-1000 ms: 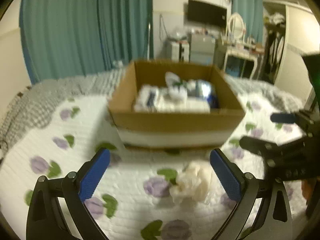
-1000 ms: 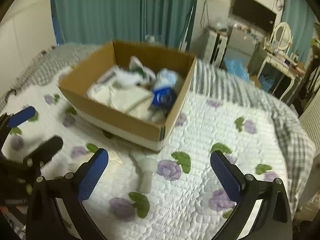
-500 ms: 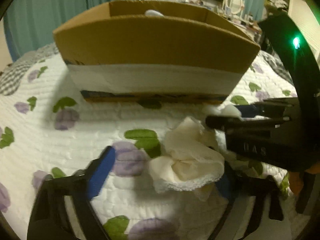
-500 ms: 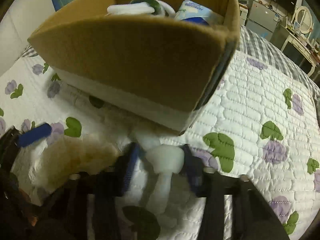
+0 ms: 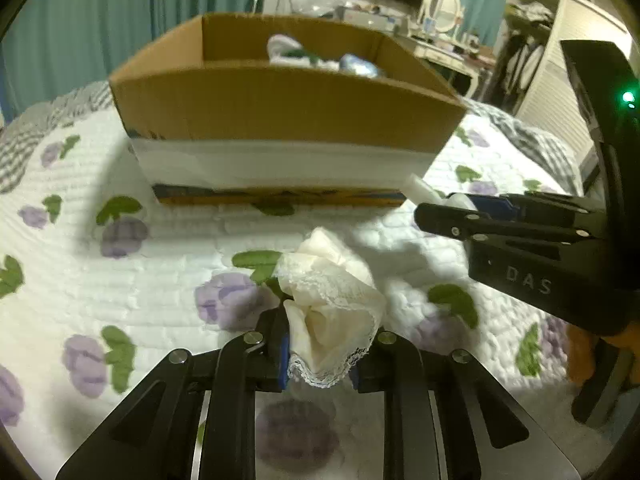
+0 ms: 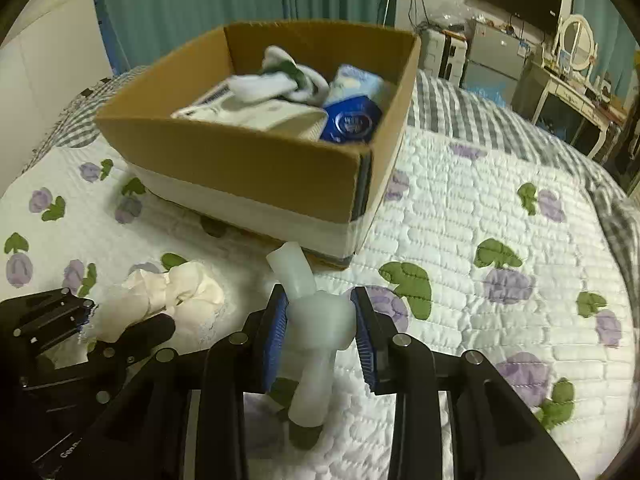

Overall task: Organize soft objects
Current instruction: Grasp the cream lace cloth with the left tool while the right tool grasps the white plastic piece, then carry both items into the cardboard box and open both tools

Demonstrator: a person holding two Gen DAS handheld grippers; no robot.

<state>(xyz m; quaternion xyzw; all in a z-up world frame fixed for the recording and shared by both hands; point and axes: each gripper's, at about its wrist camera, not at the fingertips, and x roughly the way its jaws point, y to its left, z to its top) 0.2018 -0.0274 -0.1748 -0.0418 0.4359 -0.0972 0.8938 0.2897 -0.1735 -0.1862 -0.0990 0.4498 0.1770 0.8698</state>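
A cardboard box (image 5: 280, 112) (image 6: 248, 160) with soft items inside stands on the flowered quilt. My left gripper (image 5: 320, 356) is shut on a cream lace-edged cloth (image 5: 332, 312), held just above the quilt in front of the box; the cloth also shows in the right wrist view (image 6: 168, 296). My right gripper (image 6: 322, 328) is shut on a white rubbery T-shaped piece (image 6: 316, 320), near the box's front right corner. The right gripper shows in the left wrist view (image 5: 500, 220), to the right of the cloth.
The box holds white socks (image 6: 280, 80), a blue packet (image 6: 352, 120) and a pale folded item (image 6: 256, 114). The quilt (image 6: 480, 208) stretches right of the box. Teal curtains (image 5: 120, 20) and a dresser with a mirror (image 6: 576, 52) stand behind the bed.
Both grippers dropped to the quilt and closed: the left on the lace cloth, the right on the white piece. Both have since lifted and drawn back from the box.
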